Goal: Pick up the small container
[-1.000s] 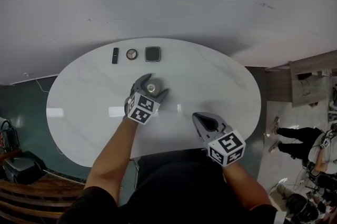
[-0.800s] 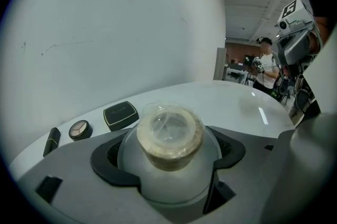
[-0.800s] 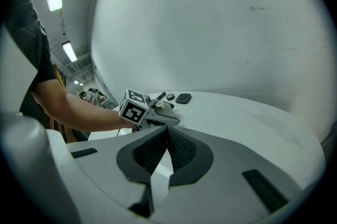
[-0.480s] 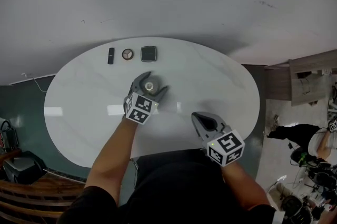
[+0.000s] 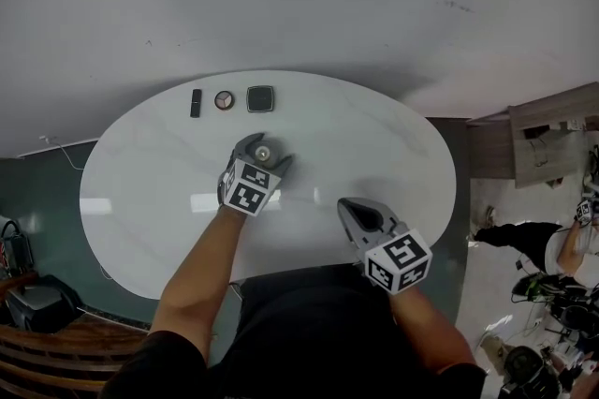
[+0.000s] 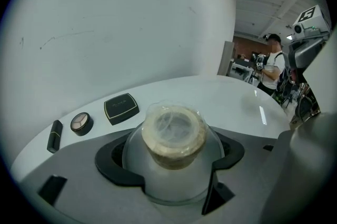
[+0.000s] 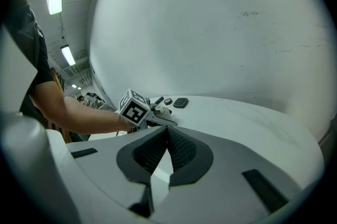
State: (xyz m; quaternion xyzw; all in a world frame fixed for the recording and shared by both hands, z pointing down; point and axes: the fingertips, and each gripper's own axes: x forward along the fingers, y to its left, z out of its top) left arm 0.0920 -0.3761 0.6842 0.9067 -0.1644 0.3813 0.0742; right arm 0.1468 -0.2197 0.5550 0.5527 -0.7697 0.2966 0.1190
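The small container [image 5: 263, 152] is a clear round pot with a beige cap [image 6: 172, 136]. It stands in the middle of the white oval table [image 5: 374, 144]. My left gripper [image 5: 267, 150] reaches over it from the near side, and its dark notched pads [image 6: 117, 168] press the clear wall from both sides. Whether the pot is off the table I cannot tell. My right gripper [image 5: 360, 214] hovers at the near right with its ribbed pads [image 7: 179, 146] shut together and empty. From there the left gripper [image 7: 155, 112] shows far off.
Along the table's far left edge lie a black stick [image 5: 196, 102], a round compact [image 5: 224, 99] and a square black compact [image 5: 260, 98]. A white wall rises behind the table. A person [image 5: 524, 233] stands on the floor to the right.
The left gripper's jaws have drawn in slightly around the container and edged a little farther along the table. The right gripper has stayed where it was.
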